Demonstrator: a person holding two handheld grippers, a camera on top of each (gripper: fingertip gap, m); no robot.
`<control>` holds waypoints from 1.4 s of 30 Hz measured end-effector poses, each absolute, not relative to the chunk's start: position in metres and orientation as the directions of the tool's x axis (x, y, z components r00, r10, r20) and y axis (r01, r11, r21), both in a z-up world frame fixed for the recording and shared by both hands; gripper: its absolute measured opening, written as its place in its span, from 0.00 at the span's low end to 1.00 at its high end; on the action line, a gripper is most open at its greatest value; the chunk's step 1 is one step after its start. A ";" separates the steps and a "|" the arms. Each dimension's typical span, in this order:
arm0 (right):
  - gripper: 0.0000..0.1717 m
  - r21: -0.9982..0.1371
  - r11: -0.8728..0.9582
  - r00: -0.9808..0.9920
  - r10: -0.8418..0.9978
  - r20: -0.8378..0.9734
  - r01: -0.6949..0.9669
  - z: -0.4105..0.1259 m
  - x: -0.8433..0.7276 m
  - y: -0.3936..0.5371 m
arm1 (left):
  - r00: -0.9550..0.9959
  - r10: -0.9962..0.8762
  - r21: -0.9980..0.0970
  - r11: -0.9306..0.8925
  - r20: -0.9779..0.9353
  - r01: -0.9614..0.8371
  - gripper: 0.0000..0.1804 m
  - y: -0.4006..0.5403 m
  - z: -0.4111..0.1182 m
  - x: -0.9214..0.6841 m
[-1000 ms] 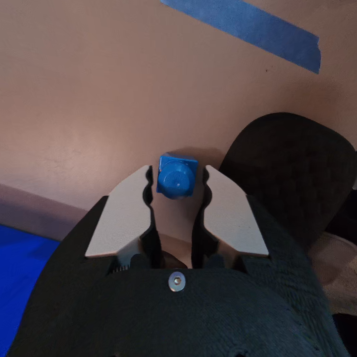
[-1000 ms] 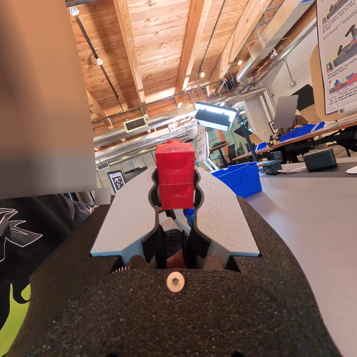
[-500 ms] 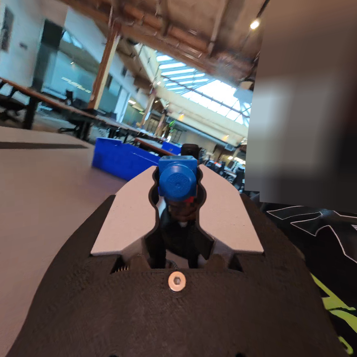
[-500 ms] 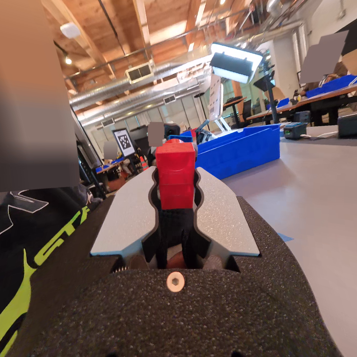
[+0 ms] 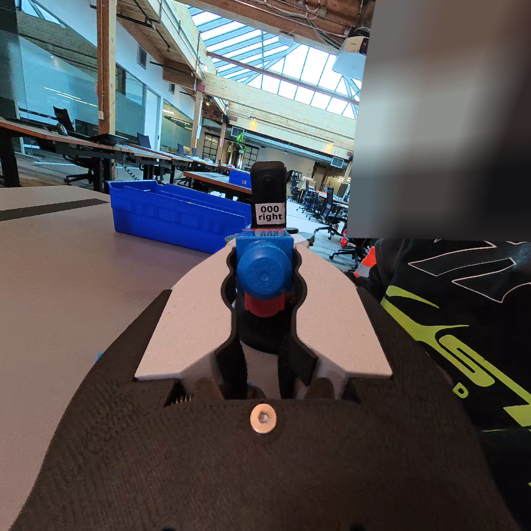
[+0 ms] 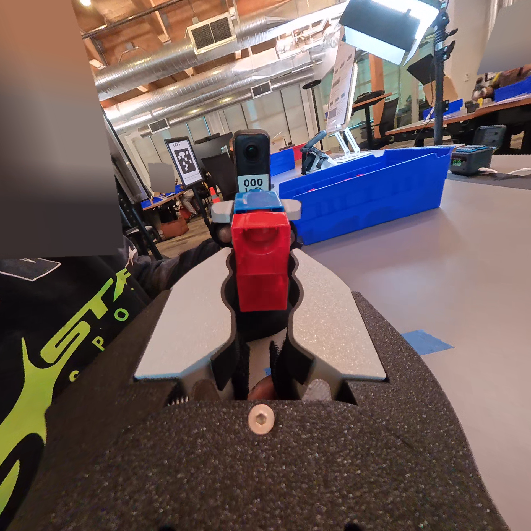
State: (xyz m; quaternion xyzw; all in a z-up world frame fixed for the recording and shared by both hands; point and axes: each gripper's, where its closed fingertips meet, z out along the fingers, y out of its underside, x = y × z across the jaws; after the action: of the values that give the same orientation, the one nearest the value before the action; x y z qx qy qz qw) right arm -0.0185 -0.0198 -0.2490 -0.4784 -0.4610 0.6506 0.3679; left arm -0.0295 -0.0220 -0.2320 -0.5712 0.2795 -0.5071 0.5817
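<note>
Left wrist view: the left hand-held gripper (image 5: 265, 268) pinches a blue block (image 5: 264, 267) between its pale fingers (image 5: 198, 301), stud end toward the camera; a red block (image 5: 263, 304) shows just below and behind it, and the opposing gripper's camera (image 5: 267, 184) stands directly beyond; a blue bin (image 5: 172, 218) rests on the grey surface (image 5: 71, 273) to the left. Risk, as a judgement: the blue block is held near the fingertips only, so any sideways push from the red block could twist it out of the grip.

Right wrist view: the right hand-held gripper (image 6: 260, 275) is clamped on the red block (image 6: 260, 270), a tall piece with its hollow end facing forward; the blue block (image 6: 256, 202) sits right at that end, whether touching or seated I cannot tell. Risk: the two blocks appear slightly offset in height; pressing them together misaligned could jam the stud on the rim, or lever either block loose to drop onto the surface (image 6: 431, 273), away from the bin (image 6: 373, 195).
</note>
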 end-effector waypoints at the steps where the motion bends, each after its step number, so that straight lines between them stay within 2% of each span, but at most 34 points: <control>1: 0.20 -0.954 -0.299 -0.273 0.921 -0.279 -0.031 -0.250 -0.019 -0.021 | 0.329 -0.911 -0.951 -0.164 0.247 0.260 0.20 -0.022 -0.233 -0.029; 19: 0.20 -0.967 -0.253 -0.279 0.927 -0.251 0.029 -0.260 -0.025 -0.028 | 0.327 -0.919 -0.961 -0.149 0.222 0.233 0.20 -0.024 -0.234 -0.025; 22: 0.20 -0.961 -0.274 -0.278 0.926 -0.257 -0.026 -0.250 -0.026 -0.025 | 0.347 -0.915 -0.958 -0.113 0.203 0.263 0.20 -0.019 -0.223 -0.026; 23: 0.20 -0.953 -0.298 -0.284 0.920 -0.270 -0.057 -0.244 -0.024 -0.022 | 0.377 -0.906 -0.957 -0.087 0.191 0.277 0.23 -0.015 -0.219 -0.028; 25: 0.20 -0.908 -0.380 -0.296 0.900 -0.320 -0.176 -0.226 -0.015 -0.011 | 0.436 -0.878 -0.953 -0.070 0.199 0.294 0.38 -0.007 -0.214 -0.032; 27: 0.20 -0.823 -0.476 -0.296 0.871 -0.392 -0.311 -0.211 -0.002 0.006 | 0.427 -0.870 -0.938 -0.105 0.248 0.330 0.42 -0.006 -0.212 -0.029; 30: 0.20 -0.675 -0.563 -0.325 0.826 -0.460 -0.477 -0.196 0.015 0.022 | 0.399 -0.859 -0.914 -0.170 0.321 0.370 0.37 -0.004 -0.215 -0.013; 32: 0.20 -0.649 -0.566 -0.319 0.824 -0.469 -0.508 -0.196 0.014 0.022 | 0.389 -0.860 -0.915 -0.191 0.331 0.355 0.35 -0.003 -0.219 -0.001; 36: 0.20 -0.666 -0.546 -0.315 0.837 -0.447 -0.507 -0.195 0.005 0.012 | 0.365 -0.867 -0.906 -0.199 0.341 0.374 0.32 -0.002 -0.218 0.009; 39: 0.20 -0.711 -0.521 -0.307 0.853 -0.422 -0.472 -0.199 -0.003 0.003 | 0.343 -0.875 -0.899 -0.196 0.341 0.392 0.20 -0.005 -0.216 0.006; 42: 0.20 -0.768 -0.474 -0.279 0.879 -0.386 -0.431 -0.202 -0.007 -0.003 | 0.324 -0.888 -0.909 -0.201 0.327 0.366 0.20 -0.010 -0.219 0.003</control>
State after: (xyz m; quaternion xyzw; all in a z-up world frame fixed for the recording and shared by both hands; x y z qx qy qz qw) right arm -0.0074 -0.0027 -0.2017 -0.4134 -0.2709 0.7523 0.4356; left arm 0.0026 -0.0098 -0.2185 -0.5627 0.2319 -0.5330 0.5878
